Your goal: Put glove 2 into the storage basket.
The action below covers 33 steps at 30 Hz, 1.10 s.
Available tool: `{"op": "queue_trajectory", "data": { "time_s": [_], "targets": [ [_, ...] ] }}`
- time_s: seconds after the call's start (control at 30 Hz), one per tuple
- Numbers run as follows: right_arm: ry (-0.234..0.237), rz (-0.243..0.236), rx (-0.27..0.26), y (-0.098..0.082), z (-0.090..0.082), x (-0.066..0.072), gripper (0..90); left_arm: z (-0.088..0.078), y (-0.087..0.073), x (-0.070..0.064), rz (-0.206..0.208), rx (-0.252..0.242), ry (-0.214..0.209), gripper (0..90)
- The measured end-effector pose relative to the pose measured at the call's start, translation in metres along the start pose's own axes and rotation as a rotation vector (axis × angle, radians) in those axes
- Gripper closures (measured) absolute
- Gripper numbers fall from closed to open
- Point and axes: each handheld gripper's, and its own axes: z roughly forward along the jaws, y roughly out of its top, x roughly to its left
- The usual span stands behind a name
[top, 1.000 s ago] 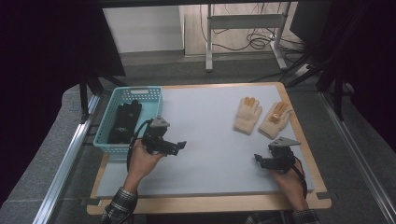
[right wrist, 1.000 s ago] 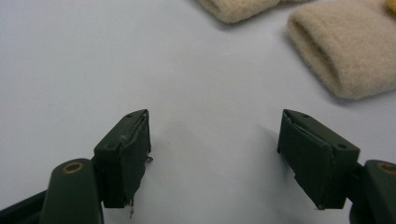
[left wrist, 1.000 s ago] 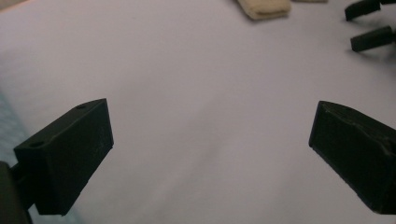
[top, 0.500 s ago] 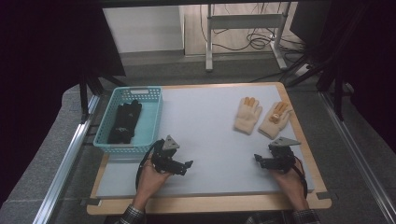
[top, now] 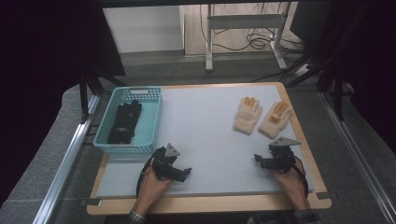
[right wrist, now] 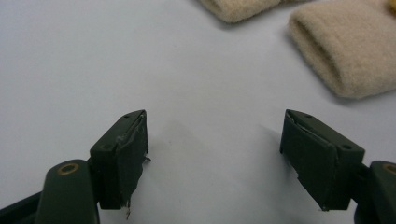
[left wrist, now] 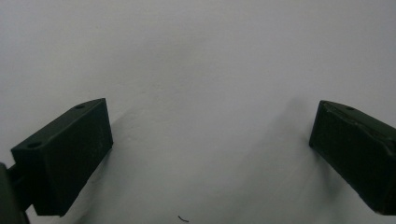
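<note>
— Looking at the right gripper [top: 259, 160], where do the beige gloves sit against its fingers?

— Ahead of them and well apart. In the right gripper view the two black jaws stand wide with bare white mat between them, nothing held. The cuff of the nearer beige glove [right wrist: 341, 51] lies beyond the right-hand finger [right wrist: 313, 149], up toward the top corner, not touching it. A second cuff [right wrist: 238, 9] pokes in at the top edge.

— And from above?

— The pair lies side by side on the far right part of the table [top: 210, 121], the left beige glove [top: 246, 114] just beside the right beige glove [top: 275, 119]. Each runs lengthwise away from the person, cuffs toward the near edge, orange fingertips toward the far edge. The right one tilts a little to the right.

— The left gripper [top: 186, 173]?

— Jaws spread wide too, over plain mat, empty, as the left gripper view shows. It sits low near the front edge, just in front of the teal basket [top: 152, 122], which holds a black glove [top: 125, 122] lying lengthwise along the basket.
</note>
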Motion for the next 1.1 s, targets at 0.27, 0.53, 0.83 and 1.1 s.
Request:
{"op": "queue_trajectory", "data": {
  "time_s": [0.27,0.53,0.83,1.1],
  "targets": [
    [0.021,0.032,-0.013,0.002,-0.002,-0.002,23.8,0.000,0.000,0.000,-0.002,-0.004,0.002,0.0],
    [0.026,0.015,-0.024,0.024,0.002,-0.006,26.4,0.000,-0.001,0.000,-0.003,-0.005,0.002,0.0],
    [0.012,0.011,-0.072,0.063,0.010,-0.022,33.7,0.000,-0.001,0.000,-0.006,-0.007,0.004,0.2],
    [-0.006,0.023,-0.076,0.096,0.032,-0.036,37.4,0.000,-0.001,0.000,-0.006,-0.009,0.004,0.4]
  ]
}}
